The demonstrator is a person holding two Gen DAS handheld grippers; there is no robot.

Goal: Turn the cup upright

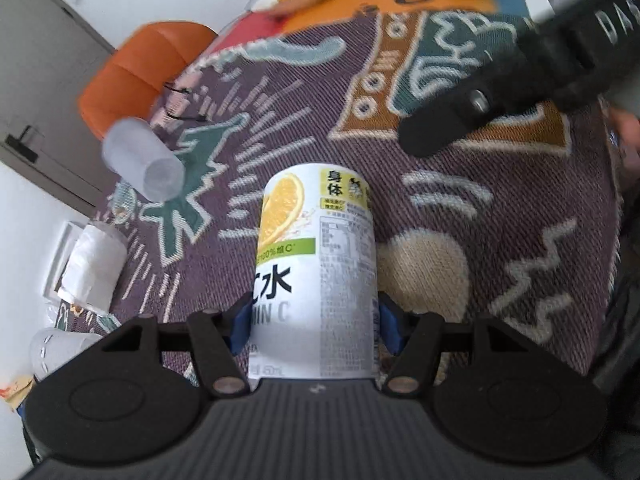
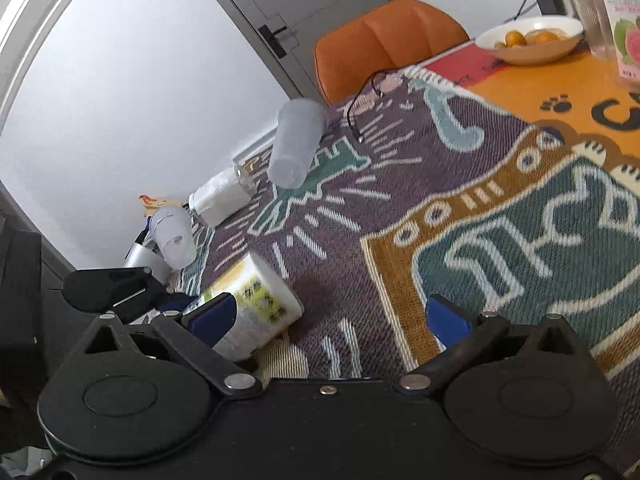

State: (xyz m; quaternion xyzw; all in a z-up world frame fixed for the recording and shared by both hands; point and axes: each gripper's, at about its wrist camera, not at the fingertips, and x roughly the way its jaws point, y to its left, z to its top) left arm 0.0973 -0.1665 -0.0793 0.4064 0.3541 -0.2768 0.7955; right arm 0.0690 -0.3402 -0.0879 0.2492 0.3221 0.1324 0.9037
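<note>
A white cup with a lemon label is held between the blue pads of my left gripper, which is shut on it. In the right wrist view the same cup is tilted, its base near the patterned cloth. My right gripper is open and empty, just right of the cup; one of its fingers shows in the left wrist view, above the cloth.
A frosted plastic cup lies on its side at the cloth's far left. A tissue roll, another clear cup, an orange chair, a fruit bowl and a juice carton stand around.
</note>
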